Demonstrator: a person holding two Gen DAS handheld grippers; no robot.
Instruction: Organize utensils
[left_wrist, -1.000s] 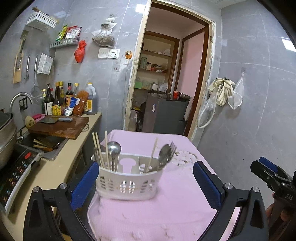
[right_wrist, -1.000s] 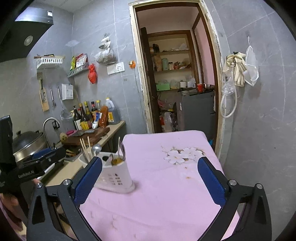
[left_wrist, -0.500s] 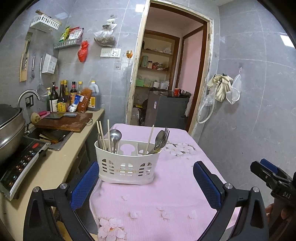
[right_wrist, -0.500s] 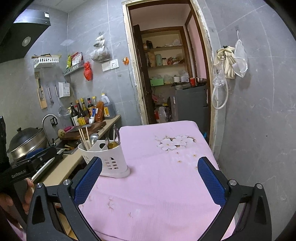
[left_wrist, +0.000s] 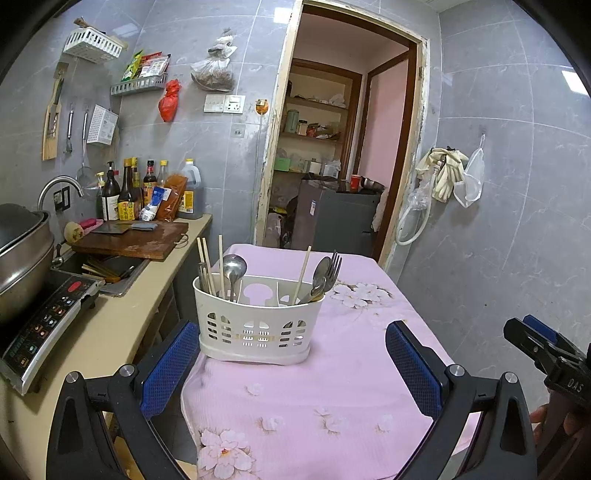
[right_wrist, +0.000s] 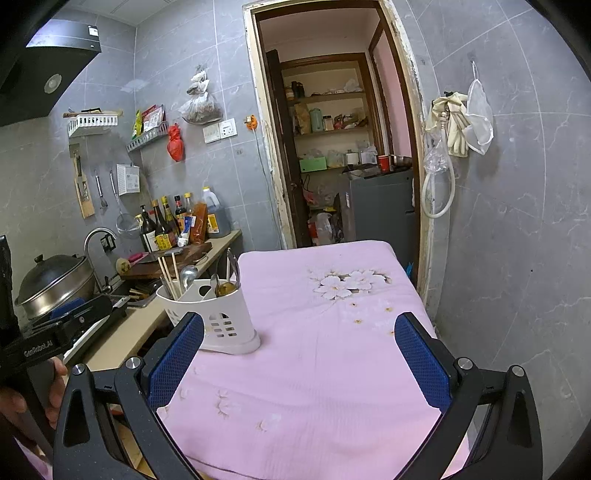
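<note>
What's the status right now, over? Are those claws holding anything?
Left claw open, empty. Right claw open, empty. Utensil caddy upright on pink tablecloth, holding chopsticks, spoons, fork. Nothing blocks it.

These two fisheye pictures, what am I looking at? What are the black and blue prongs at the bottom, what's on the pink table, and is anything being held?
No robot here: a person holds a hand-held gripper in each hand, and each gripper carries a camera looking forward along its two fingers. So the black arms with blue pads are the gripper's own fingers.

One picture is from the left gripper, the other from the right gripper. Each also catches the other gripper at its edge.

On the pink flowered cloth stands a white caddy, near the edge by the counter. It holds chopsticks, a spoon and a fork, standing upright or leaning.

Both grippers are open and hold nothing. The left one faces the caddy; the right one looks across the bare cloth, caddy at its left.
</note>
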